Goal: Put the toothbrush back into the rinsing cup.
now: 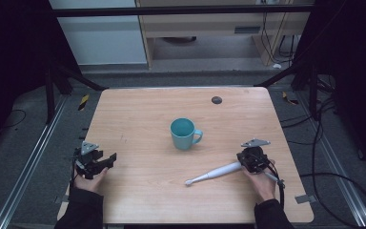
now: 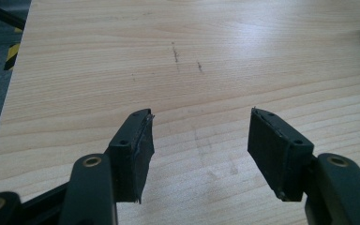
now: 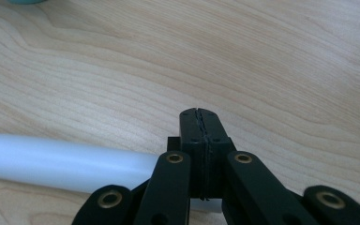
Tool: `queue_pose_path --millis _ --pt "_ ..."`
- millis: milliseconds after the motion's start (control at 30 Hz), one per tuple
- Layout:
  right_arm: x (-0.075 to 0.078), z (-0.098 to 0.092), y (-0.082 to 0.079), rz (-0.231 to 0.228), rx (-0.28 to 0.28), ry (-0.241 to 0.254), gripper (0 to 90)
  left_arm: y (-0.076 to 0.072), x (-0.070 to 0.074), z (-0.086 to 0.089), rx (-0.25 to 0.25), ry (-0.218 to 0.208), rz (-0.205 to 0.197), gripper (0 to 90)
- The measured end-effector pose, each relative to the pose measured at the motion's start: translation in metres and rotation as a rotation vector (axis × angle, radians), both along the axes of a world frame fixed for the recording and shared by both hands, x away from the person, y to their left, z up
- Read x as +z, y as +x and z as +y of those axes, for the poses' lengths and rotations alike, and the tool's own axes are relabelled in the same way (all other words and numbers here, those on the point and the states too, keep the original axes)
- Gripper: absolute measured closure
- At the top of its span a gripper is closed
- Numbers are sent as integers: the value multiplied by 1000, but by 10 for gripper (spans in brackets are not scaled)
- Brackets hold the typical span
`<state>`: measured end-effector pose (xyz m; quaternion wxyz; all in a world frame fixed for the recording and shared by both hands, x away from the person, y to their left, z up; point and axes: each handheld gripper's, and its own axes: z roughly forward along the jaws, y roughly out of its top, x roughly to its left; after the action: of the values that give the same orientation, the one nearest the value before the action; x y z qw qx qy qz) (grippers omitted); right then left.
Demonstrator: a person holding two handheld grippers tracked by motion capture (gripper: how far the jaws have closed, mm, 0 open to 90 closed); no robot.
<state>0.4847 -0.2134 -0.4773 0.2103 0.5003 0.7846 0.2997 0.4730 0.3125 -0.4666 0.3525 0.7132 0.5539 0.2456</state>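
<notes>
- Nearest the high camera: two dark sleeves and hands at the table's near edge, left gripper (image 1: 96,163) at the left, right gripper (image 1: 252,159) at the right.
- Left jaws spread wide over bare wood, nothing between them (image 2: 199,140).
- Right jaws pressed flat together (image 3: 200,136), lying over the thick end of the white electric toothbrush (image 1: 214,172).
- Toothbrush flat on the light wooden table (image 1: 138,109), slim brush tip pointing toward the near middle; smooth white handle, blurred in the right gripper view (image 3: 65,161).
- Teal mug (image 1: 184,133) upright mid-table, handle to the right, well apart from the toothbrush.
- Small dark disc (image 1: 216,100) near the far edge.
- Grey floor, cables, pale cabinet beyond; sides lost in dark.
- Contact between jaws and handle hidden beneath the gripper: cannot tell.
</notes>
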Motion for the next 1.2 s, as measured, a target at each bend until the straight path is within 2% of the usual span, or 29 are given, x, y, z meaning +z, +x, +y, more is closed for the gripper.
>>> queue_pose_path --millis 233,867,1133,1200 --pt "1 2 -6 11 22 -24 899 0 0 0 -1 0 2 402" --pt "1 -6 -23 36 15 -41 899 -1 1 1 1 -4 1 406" --pt "1 -1 -27 46 36 -67 898 -1 1 1 1 -5 1 406" --pt "0 -1 -28 48 38 -60 898 -1 1 1 1 -5 2 406"
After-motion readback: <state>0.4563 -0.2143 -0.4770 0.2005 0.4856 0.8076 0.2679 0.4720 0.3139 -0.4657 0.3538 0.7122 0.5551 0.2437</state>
